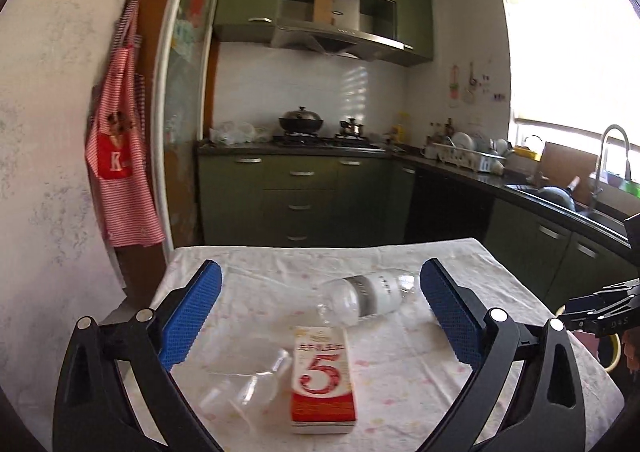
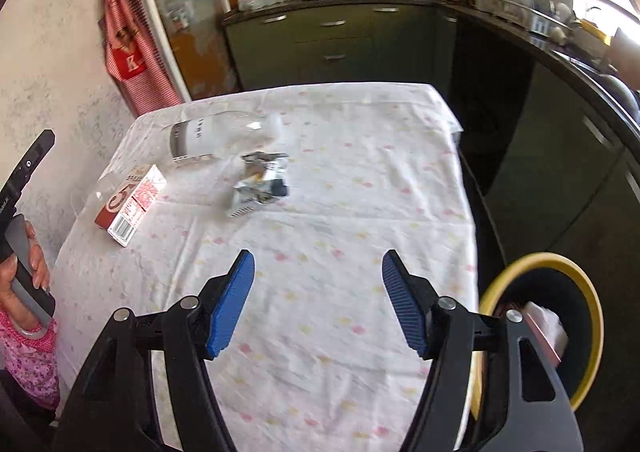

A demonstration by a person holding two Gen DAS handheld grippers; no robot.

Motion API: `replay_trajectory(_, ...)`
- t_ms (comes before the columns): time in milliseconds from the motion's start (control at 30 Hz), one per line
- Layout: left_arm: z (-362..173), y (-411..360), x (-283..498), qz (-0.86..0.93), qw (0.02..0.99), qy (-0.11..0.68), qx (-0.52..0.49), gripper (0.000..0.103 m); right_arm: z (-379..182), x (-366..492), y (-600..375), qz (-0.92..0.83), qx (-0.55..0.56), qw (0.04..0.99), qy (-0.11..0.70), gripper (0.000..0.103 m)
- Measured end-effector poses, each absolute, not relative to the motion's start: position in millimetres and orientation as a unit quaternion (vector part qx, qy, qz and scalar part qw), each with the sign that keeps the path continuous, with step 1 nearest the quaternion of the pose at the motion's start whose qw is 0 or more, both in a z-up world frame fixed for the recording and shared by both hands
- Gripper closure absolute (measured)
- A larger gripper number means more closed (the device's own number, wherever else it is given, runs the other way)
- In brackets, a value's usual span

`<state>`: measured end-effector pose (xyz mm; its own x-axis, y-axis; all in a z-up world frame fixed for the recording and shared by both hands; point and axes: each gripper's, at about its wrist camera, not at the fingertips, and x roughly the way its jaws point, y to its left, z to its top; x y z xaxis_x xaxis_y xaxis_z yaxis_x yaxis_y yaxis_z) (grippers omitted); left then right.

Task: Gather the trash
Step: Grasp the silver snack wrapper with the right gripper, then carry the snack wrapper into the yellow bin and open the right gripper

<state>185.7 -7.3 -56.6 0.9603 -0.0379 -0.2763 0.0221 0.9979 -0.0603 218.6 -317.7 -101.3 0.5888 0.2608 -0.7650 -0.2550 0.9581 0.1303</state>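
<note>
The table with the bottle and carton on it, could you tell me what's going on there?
A person is clearing trash with a handheld gripper in each hand. Both the left gripper and right gripper are open and empty above the table. A plastic bottle, a red carton and a crumpled wrapper still lie there. The yellow-rimmed bin beside it already holds something.

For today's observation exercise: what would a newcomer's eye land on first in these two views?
Probably the red carton with its big "5", lying on the white tablecloth beside a clear plastic bottle. Then the crumpled wrapper mid-table, and the yellow-rimmed bin by the table's right edge, already holding trash.
</note>
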Motion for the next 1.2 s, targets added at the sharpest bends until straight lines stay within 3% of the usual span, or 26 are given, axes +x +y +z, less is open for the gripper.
replay_trajectory(267, -78, 50, 187, 0.041, 0.985, 0.143, -0.082, 0.005, -121, 281, -240, 0.158, -0.046, 0.879, 0.447, 0.040)
replay_trajectory(667, -83, 65, 182, 0.039, 0.982, 0.137, -0.127, 0.005, -157, 320, -218, 0.132, -0.079, 0.853, 0.498, 0.040)
replay_trajectory(867, -80, 57, 179, 0.034, 0.982, 0.134, -0.125, 0.005, -154, 311, -219, 0.137, -0.076, 0.857, 0.492, 0.058)
replay_trajectory(1200, -82, 55, 180, 0.037, 0.982, 0.140, -0.124, 0.005, -124, 276, -234, 0.154, -0.041, 0.876, 0.456, 0.059)
